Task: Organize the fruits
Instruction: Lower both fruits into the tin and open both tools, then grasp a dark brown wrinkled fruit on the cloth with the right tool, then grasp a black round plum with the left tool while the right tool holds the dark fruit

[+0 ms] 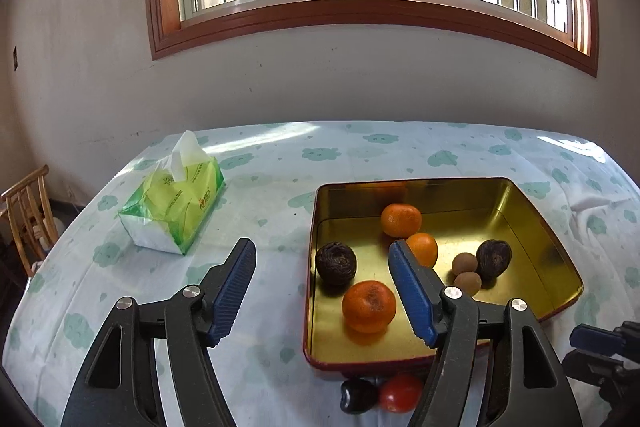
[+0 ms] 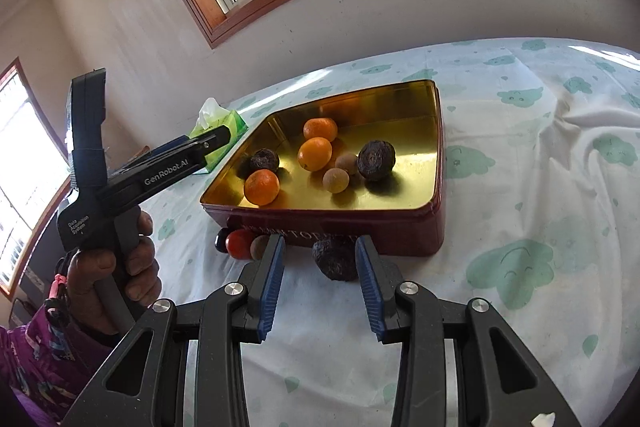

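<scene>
A red tin with a gold inside (image 1: pixel 520 203) (image 2: pixel 400 231) holds three oranges (image 1: pixel 369 305) (image 2: pixel 261 187), two dark wrinkled fruits (image 1: pixel 335 263) (image 2: pixel 376 155) and two small brown fruits (image 1: pixel 465 263) (image 2: pixel 335 180). On the cloth in front of the tin lie a dark wrinkled fruit (image 2: pixel 335 261), a red tomato (image 1: pixel 400 393) (image 2: pixel 239 243) and a dark glossy fruit (image 1: pixel 358 395). My left gripper (image 1: pixel 322 251) is open and empty, held above the tin's near left side. My right gripper (image 2: pixel 320 247) is open, its fingers either side of the loose wrinkled fruit, apart from it.
A green tissue pack (image 1: pixel 176 205) (image 2: pixel 218 131) lies left of the tin. The table has a white cloth with green cloud prints (image 2: pixel 520 187), wrinkled at the right. A wooden chair (image 1: pixel 28 211) stands off the table's left. The wall and window are behind.
</scene>
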Demonstrator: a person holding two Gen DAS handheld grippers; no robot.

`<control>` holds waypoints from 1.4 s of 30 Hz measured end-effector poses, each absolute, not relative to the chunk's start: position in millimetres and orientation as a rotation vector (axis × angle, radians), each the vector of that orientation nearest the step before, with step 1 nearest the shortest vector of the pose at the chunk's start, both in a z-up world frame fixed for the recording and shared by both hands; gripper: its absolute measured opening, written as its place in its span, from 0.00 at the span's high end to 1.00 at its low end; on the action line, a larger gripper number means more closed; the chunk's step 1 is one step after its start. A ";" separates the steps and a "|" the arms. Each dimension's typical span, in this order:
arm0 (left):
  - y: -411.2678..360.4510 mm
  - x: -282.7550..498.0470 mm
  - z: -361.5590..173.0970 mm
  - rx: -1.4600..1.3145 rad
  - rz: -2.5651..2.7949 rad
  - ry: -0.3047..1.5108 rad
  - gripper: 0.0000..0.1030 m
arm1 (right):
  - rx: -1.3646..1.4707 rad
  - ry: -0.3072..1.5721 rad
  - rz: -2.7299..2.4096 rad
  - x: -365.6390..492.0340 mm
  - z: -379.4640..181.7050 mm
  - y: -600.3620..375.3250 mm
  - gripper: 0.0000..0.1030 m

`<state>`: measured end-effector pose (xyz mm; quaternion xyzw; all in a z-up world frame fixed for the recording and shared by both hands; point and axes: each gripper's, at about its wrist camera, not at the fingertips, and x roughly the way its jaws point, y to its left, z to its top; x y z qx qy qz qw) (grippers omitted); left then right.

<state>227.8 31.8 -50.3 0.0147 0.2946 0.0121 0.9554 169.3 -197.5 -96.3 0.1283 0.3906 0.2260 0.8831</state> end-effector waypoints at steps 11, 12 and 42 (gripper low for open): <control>71.3 169.9 -91.4 -0.118 -0.041 0.677 0.30 | 0.203 0.887 0.381 181.3 -118.9 -177.3 0.56; 71.9 167.6 -91.0 -0.126 -0.057 0.668 0.29 | 0.207 0.895 0.380 185.2 -120.6 -175.7 0.53; 65.4 206.3 -107.7 -0.081 -0.386 0.900 0.66 | 0.297 0.920 0.365 172.9 -131.0 -192.6 0.69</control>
